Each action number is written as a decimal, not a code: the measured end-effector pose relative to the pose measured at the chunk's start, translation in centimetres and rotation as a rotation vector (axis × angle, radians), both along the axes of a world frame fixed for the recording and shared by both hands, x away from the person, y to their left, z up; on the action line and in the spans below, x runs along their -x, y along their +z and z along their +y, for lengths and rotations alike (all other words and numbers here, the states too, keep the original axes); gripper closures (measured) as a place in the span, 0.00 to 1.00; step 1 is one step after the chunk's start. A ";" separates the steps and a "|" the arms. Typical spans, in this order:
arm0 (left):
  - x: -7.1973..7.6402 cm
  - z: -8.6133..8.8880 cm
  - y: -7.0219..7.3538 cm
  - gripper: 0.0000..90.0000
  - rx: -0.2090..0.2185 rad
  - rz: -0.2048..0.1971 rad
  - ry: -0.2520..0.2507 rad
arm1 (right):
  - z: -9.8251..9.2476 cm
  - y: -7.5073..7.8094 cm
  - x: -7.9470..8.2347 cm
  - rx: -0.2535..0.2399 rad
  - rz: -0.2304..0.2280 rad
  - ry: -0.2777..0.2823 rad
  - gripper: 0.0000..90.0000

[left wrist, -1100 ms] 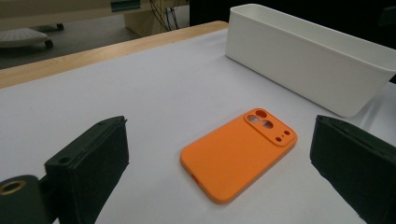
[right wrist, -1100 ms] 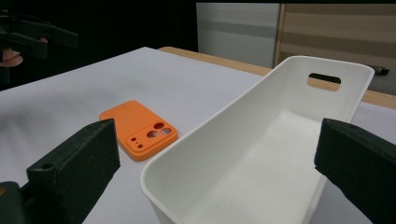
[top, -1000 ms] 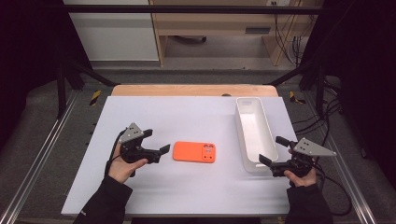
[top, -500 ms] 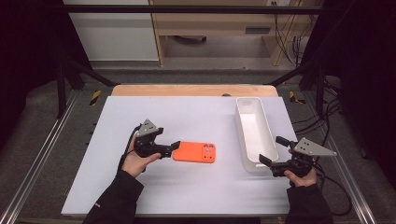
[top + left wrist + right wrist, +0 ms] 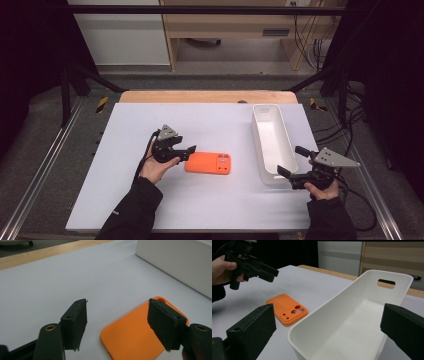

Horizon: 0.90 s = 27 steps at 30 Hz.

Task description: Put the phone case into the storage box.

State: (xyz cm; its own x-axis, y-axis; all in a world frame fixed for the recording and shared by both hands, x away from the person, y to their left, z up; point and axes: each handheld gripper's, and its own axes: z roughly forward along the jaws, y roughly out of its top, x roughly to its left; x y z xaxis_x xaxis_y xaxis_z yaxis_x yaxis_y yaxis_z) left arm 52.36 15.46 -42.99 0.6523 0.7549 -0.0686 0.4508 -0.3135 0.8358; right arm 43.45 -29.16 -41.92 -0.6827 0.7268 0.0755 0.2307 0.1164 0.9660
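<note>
Between the jaws of the left gripper (image 5: 189, 153), the near end of an orange phone case (image 5: 208, 163): one pad hanging over its corner, the other off to the side above bare bench (image 5: 200, 125), neither pressing on it as far as the left gripper view tells. Jaws at a middling gap, having just been closing, with the case under and between them but not gripped. Case itself flat on the white bench, camera cut-outs at the end facing the tray, lying about mid-bench, apart from the tray's long wall. Further out, the right gripper (image 5: 290, 160) low at the right edge, jaws spread wide either side of the near end of a white tray (image 5: 263, 112), no contact visible in the right gripper view. Tray long and narrow, empty, a handle slot in its far wall. Judged step: the grasp on the case, probably ahead of a carry into the tray. Next move, as a judgement: lower the pads to the level of the thin edges, centre them across the case's width, then finish closing. Risk worth noting: a flat, thin thing on a smooth surface, likely to skid or slip out under an uneven pinch.
</note>
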 end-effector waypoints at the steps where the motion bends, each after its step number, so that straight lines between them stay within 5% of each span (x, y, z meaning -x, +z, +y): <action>1: -0.1 -0.1 -0.1 0.41 -0.009 0.001 0.001 | 0.0 0.0 0.0 0.001 0.001 -0.002 0.00; 27: -2.6 -2.2 -1.9 0.95 -0.135 0.082 0.008 | 0.0 0.0 0.0 0.001 -0.001 0.000 0.00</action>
